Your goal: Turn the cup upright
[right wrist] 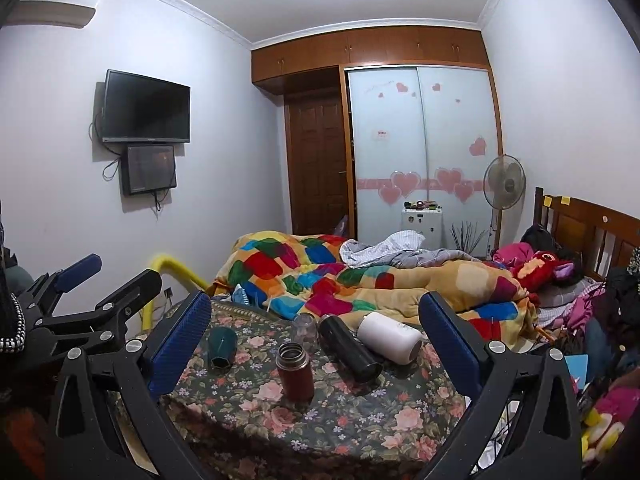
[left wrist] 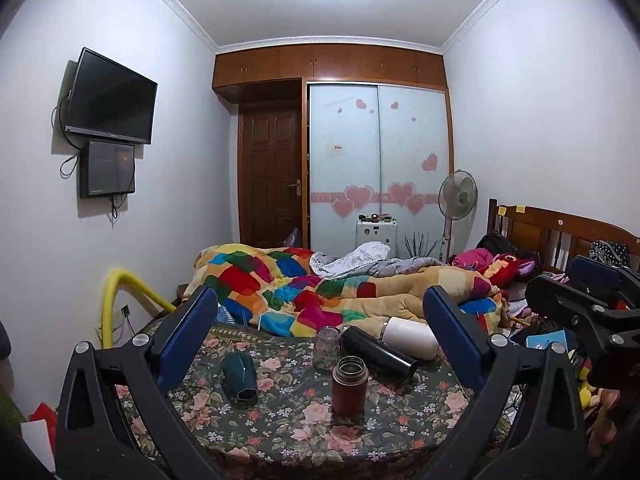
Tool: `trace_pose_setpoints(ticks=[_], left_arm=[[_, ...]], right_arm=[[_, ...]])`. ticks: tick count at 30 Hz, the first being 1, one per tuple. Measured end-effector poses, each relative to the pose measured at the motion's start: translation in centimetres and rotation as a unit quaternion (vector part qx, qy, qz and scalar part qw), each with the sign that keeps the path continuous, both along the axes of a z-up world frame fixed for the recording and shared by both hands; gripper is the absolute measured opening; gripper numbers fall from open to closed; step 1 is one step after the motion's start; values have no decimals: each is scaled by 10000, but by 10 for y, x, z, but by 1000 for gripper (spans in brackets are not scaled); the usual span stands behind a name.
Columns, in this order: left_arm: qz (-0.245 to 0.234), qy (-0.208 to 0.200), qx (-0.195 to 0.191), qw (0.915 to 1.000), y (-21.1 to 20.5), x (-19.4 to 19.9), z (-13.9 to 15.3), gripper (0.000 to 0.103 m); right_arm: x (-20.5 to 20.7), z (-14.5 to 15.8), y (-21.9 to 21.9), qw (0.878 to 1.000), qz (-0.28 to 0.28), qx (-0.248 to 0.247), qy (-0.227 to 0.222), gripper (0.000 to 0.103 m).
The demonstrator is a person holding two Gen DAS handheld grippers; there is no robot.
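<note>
Fingers of both grippers spread wide, holding nothing: left gripper [left wrist: 320, 336], right gripper [right wrist: 316, 332], both hovering short of the floral-cloth bench [left wrist: 280, 420]. Nearest: maroon steel flask [left wrist: 349, 386], upright. Behind, lying down: dark green faceted cup [left wrist: 239, 374], black tumbler [left wrist: 376, 352], white tumbler [left wrist: 408, 336]. Clear glass jar [left wrist: 325, 347] looks inverted. Step, prob: approach. Next: pick one, grip its side, tip upright.

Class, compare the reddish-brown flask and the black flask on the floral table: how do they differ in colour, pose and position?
The reddish-brown flask stands upright with its open mouth up; the black flask lies on its side. The reddish-brown flask is nearer the cameras; the black flask lies behind it, beside the white cup. The reddish-brown one looks shorter. Both are cylindrical and rest on the floral tablecloth, untouched by either gripper.
</note>
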State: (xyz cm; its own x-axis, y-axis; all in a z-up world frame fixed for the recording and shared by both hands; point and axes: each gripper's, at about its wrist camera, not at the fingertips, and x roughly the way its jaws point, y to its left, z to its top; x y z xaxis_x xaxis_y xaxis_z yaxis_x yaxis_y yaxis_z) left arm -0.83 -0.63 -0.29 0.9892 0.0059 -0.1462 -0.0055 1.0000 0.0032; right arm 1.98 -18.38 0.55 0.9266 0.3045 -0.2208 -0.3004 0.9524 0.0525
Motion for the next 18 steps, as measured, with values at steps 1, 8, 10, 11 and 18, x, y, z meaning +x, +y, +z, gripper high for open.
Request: trace_pose_setpoints(ticks=[1,8,10,11,18], left_arm=[[-4,1,-3,10000,0,0,0,103],[21,-8,-16,10000,-2,1,-2,103],[16,-1,-25,10000,-2,1,-3,103],[17,4,-32,10000,-3,1,-3,103],[2,21,-32,10000,-3,1,-3,103]], right_arm=[[0,0,0,10000,-2,2,-8,103],[0,0,0,10000,-4,-3,-3,103],[1,-1,-1,10000,-2,4,4,103],[1,0,-1,10000,-4,8,9,103],[2,-1,-2,10000,-10,2,6,103]])
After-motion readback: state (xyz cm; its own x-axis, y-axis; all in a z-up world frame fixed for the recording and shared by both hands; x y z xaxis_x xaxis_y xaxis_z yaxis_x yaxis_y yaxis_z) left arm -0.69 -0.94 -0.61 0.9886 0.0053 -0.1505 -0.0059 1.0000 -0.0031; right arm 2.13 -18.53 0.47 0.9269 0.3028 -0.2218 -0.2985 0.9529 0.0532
